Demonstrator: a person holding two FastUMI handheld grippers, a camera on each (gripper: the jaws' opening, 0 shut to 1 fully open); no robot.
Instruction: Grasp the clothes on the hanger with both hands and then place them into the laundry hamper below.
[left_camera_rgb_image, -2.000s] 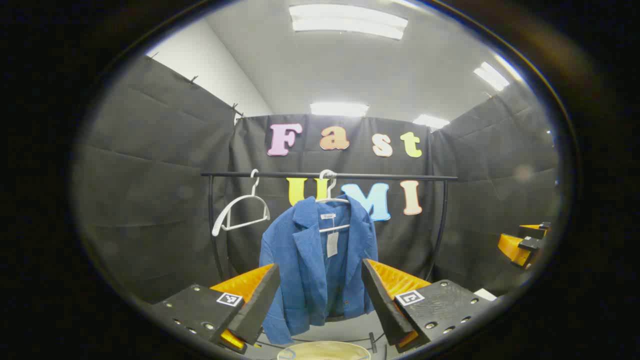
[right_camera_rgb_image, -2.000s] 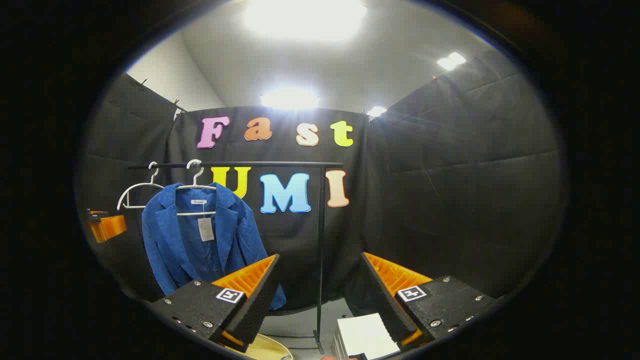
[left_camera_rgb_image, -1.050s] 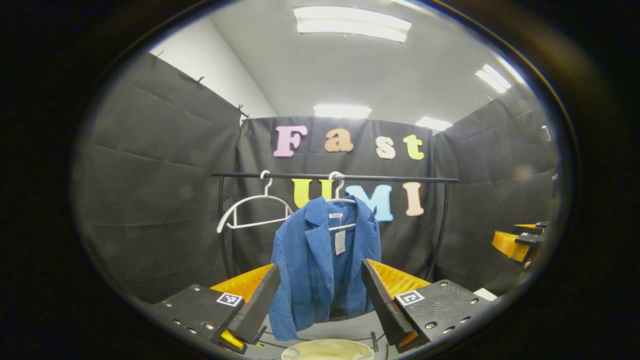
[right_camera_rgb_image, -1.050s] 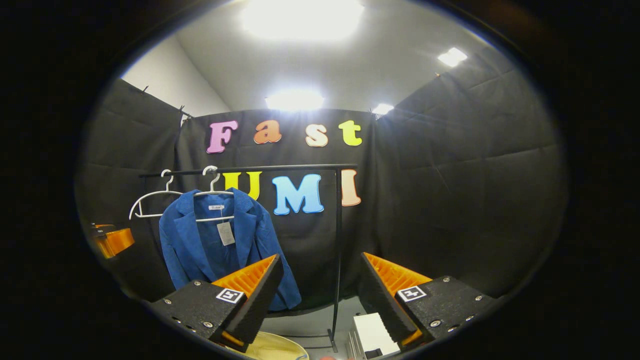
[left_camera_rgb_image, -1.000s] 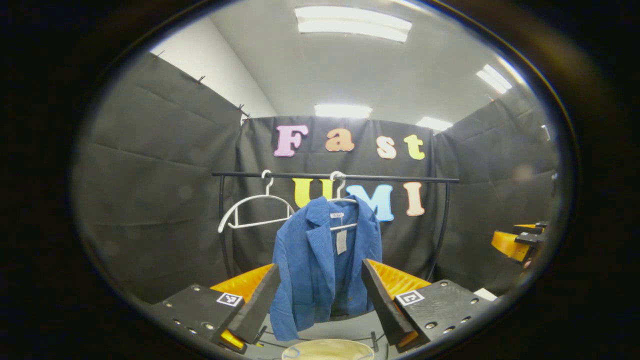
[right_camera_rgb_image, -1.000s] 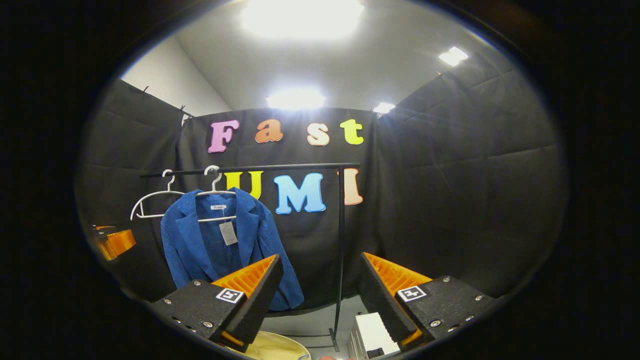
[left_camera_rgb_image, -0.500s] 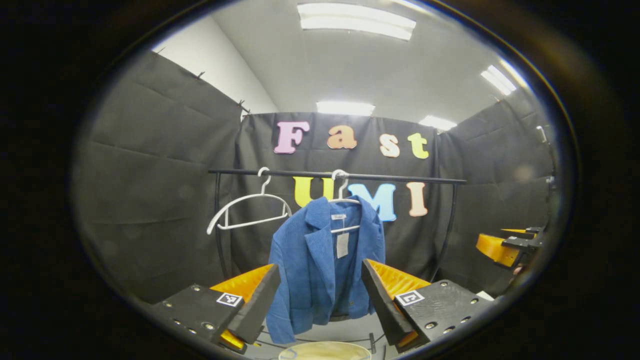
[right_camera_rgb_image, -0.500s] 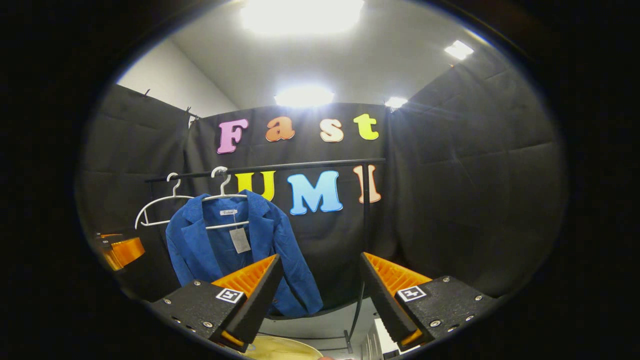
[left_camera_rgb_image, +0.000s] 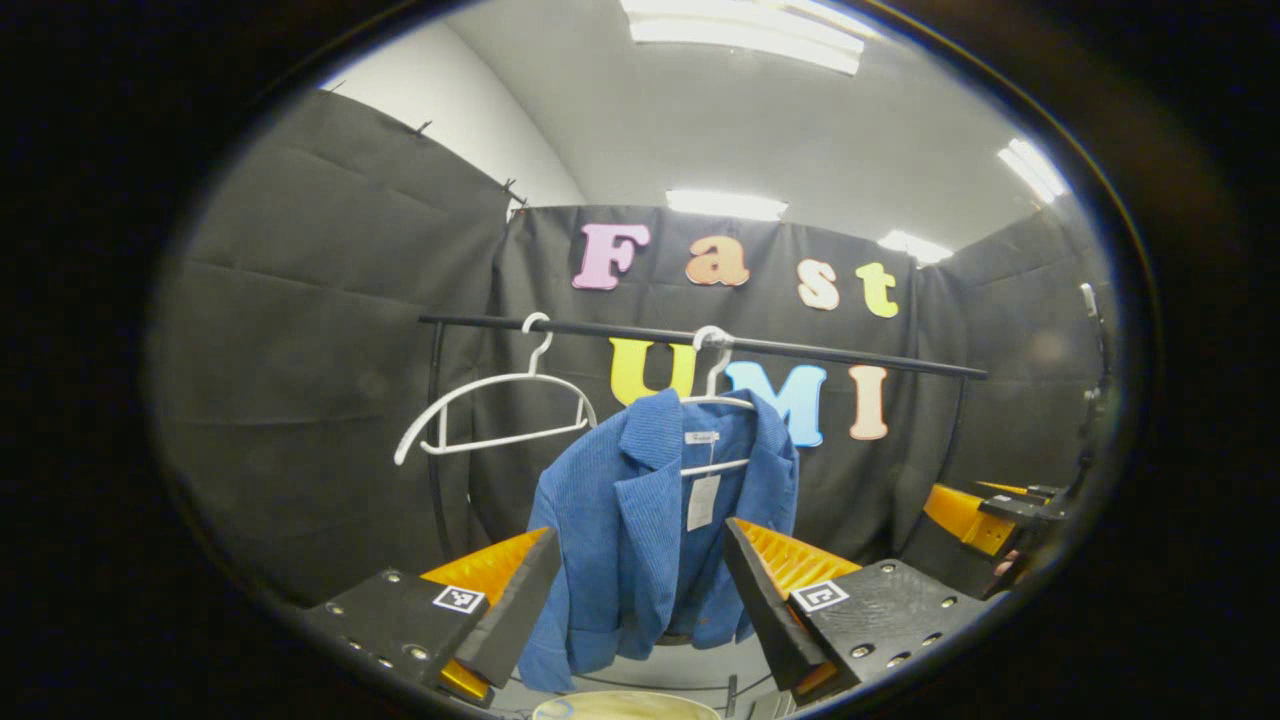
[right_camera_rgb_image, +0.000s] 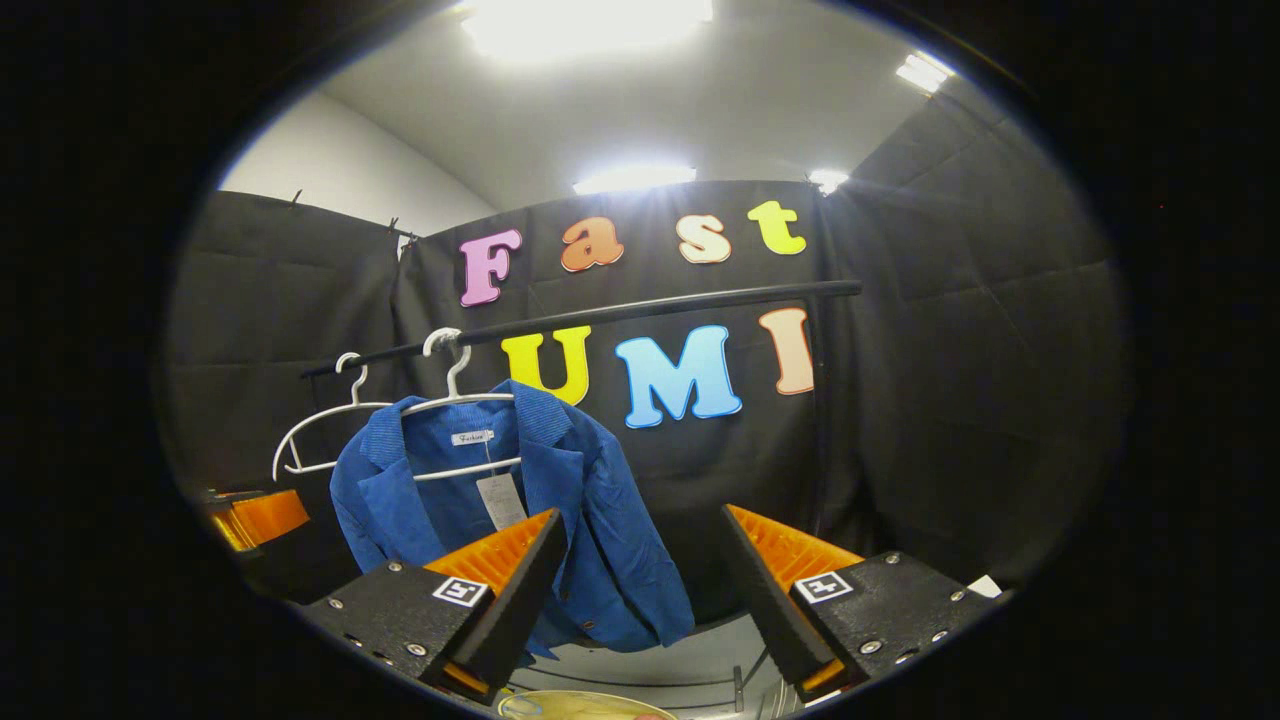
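An empty white hanger (left_camera_rgb_image: 495, 410) hangs leftmost on the black rail (left_camera_rgb_image: 820, 352). Beside it the blue jacket (left_camera_rgb_image: 640, 530) hangs lengthwise downward, open front facing us, hem hidden behind the left gripper (left_camera_rgb_image: 637, 610). Both it and the right gripper (right_camera_rgb_image: 640, 600) gape wide, holding nothing. The hamper's rim (left_camera_rgb_image: 625, 706) is cut off below.

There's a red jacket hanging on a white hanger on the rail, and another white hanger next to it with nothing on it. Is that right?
Not quite: the jacket is blue, not red, as the left gripper view shows. It does hang on a white hanger on the rail, beside an empty white hanger.
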